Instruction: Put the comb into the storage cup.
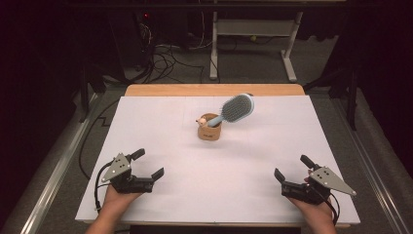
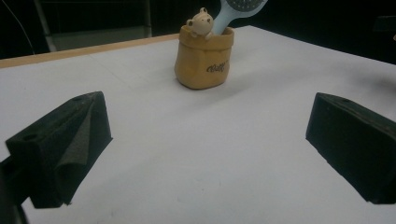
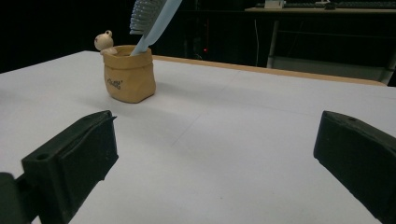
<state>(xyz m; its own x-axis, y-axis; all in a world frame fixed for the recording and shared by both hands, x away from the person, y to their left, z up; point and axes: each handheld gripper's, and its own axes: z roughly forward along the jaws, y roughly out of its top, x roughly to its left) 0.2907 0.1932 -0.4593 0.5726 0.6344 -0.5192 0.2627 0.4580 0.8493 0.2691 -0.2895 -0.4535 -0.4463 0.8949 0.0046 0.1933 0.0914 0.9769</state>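
Hairbrush (image 1: 235, 108) stands handle-down in tan bag-shaped holder (image 1: 209, 127) at table (image 1: 146, 122) centre, small bear figure (image 1: 201, 121) on holder rim

Brush long axis tilts up toward far right, head over right side

Left gripper (image 1: 148, 167) and right gripper (image 1: 292, 171) rest at near edge, jaws of both spread wide, nothing held

Holder lies ahead, between both; right gripper probably better placed for leaning head

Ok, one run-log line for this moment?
left gripper open, idle | right gripper open, idle | hairbrush handle-down in tan pot | untouched
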